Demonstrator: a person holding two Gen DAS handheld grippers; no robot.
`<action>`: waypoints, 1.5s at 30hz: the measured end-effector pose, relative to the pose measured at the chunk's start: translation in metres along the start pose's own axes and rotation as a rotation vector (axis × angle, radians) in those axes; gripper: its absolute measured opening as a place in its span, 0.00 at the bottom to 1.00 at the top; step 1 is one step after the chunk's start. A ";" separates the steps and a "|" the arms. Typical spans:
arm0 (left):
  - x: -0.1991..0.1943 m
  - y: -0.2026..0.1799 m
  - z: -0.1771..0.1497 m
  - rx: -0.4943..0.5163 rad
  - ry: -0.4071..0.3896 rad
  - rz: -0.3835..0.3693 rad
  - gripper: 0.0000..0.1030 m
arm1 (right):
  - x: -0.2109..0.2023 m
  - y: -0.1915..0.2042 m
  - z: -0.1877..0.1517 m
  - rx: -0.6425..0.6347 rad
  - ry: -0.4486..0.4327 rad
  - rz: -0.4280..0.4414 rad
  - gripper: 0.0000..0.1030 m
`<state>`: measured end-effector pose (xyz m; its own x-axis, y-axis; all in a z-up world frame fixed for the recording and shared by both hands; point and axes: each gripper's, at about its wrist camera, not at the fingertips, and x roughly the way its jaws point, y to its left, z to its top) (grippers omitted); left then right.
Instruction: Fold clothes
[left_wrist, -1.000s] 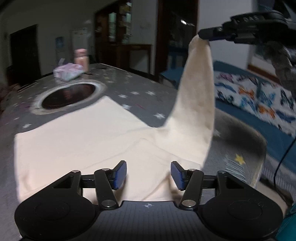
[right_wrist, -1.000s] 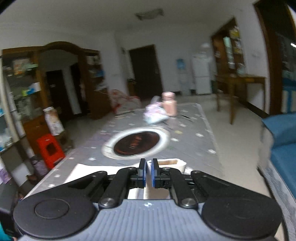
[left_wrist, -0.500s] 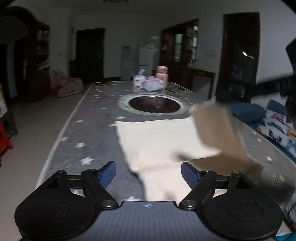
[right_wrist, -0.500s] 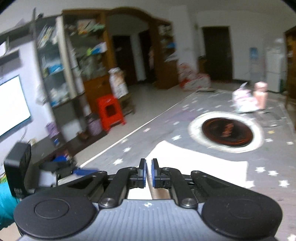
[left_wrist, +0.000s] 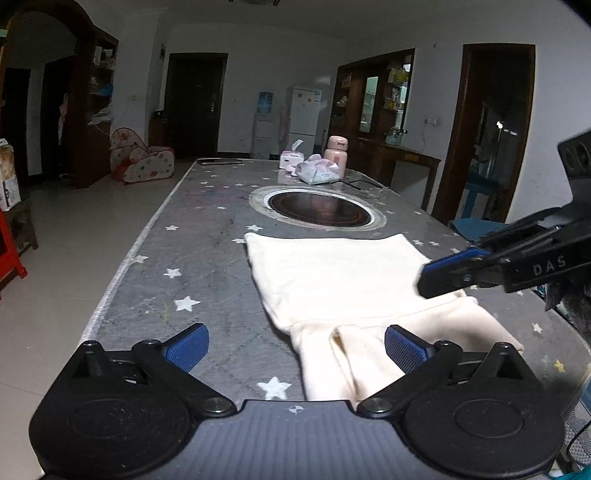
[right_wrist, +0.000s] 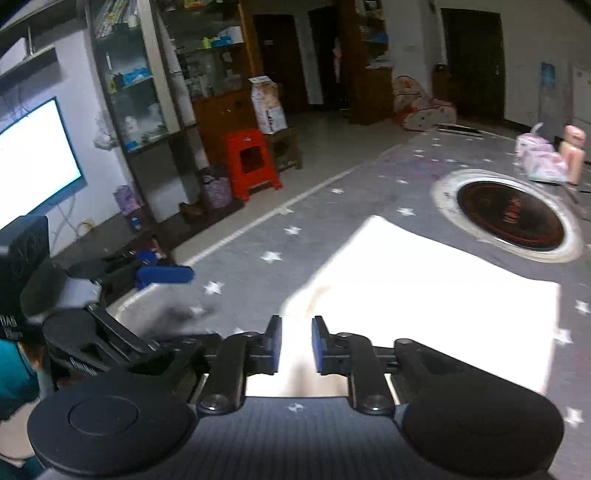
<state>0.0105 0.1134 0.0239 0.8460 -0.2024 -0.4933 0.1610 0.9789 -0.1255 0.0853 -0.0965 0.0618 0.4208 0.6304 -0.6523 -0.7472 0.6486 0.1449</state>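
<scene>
A cream garment (left_wrist: 343, 284) lies flat on the grey star-patterned table (left_wrist: 207, 266), with a folded sleeve part (left_wrist: 354, 365) near the front edge. My left gripper (left_wrist: 295, 349) is wide open just above the table's near end, the sleeve between its fingers but not held. My right gripper (right_wrist: 295, 343) has its jaws slightly apart, empty, low over the garment (right_wrist: 436, 280). It shows in the left wrist view (left_wrist: 439, 275) at the garment's right edge. The left gripper's blue finger (right_wrist: 164, 275) shows in the right wrist view.
A round dark inset burner (left_wrist: 319, 208) sits mid-table beyond the garment. A tissue pack (left_wrist: 317, 171), a wipes box (left_wrist: 291, 158) and a pink bottle (left_wrist: 335, 153) stand at the far end. A red stool (right_wrist: 251, 162) stands on the floor left of the table.
My right gripper carried the raised sleeve down across the garment and opened, letting it go. My left gripper opened wider and swung to the table's near end.
</scene>
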 end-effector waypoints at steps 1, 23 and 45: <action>0.001 -0.003 0.000 0.005 -0.001 -0.007 1.00 | -0.006 -0.005 -0.005 -0.005 0.011 -0.021 0.20; 0.065 -0.086 0.002 0.163 0.129 -0.210 0.64 | -0.053 -0.078 -0.090 0.098 0.065 -0.192 0.24; 0.054 -0.058 -0.009 0.212 0.191 -0.041 0.57 | -0.025 -0.061 -0.071 -0.025 0.046 -0.148 0.40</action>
<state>0.0422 0.0449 -0.0035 0.7288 -0.2237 -0.6471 0.3128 0.9495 0.0241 0.0836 -0.1815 0.0164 0.5035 0.5087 -0.6983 -0.6918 0.7216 0.0268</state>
